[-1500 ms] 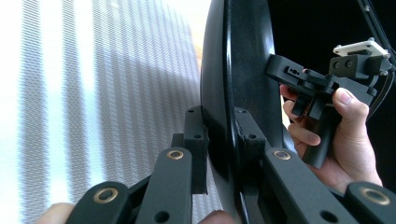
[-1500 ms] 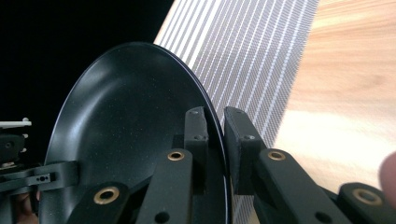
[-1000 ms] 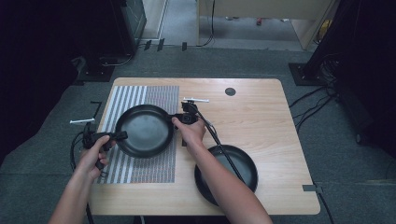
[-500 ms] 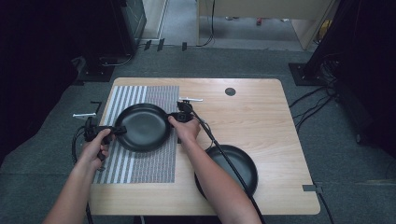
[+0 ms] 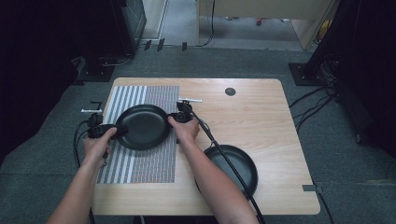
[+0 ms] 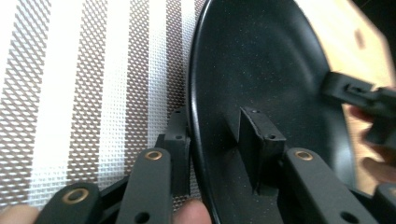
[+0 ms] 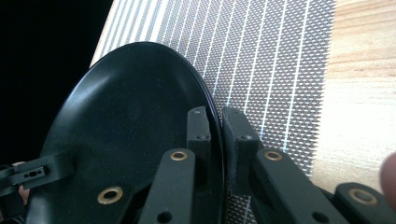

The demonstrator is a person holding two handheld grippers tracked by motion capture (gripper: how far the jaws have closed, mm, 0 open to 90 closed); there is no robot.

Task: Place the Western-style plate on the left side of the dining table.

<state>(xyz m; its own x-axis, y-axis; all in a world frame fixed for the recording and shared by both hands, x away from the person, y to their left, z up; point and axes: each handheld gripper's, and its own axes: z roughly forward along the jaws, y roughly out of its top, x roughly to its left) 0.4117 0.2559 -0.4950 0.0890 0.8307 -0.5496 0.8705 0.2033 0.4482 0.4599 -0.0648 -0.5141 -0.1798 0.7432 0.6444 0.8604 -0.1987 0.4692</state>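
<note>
Standing on grey carpet among dark equipment, a wooden table carries a striped mat and a second black pan near its front edge. Both forearms reach forward. The left gripper and right gripper each pinch opposite rims of a black plate over the mat.

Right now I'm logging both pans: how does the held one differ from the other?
The held pan is over the striped mat, with the left gripper and right gripper clamping opposite rims; the other pan lies ungripped on bare table, partly behind a forearm. Both are round and black.
</note>
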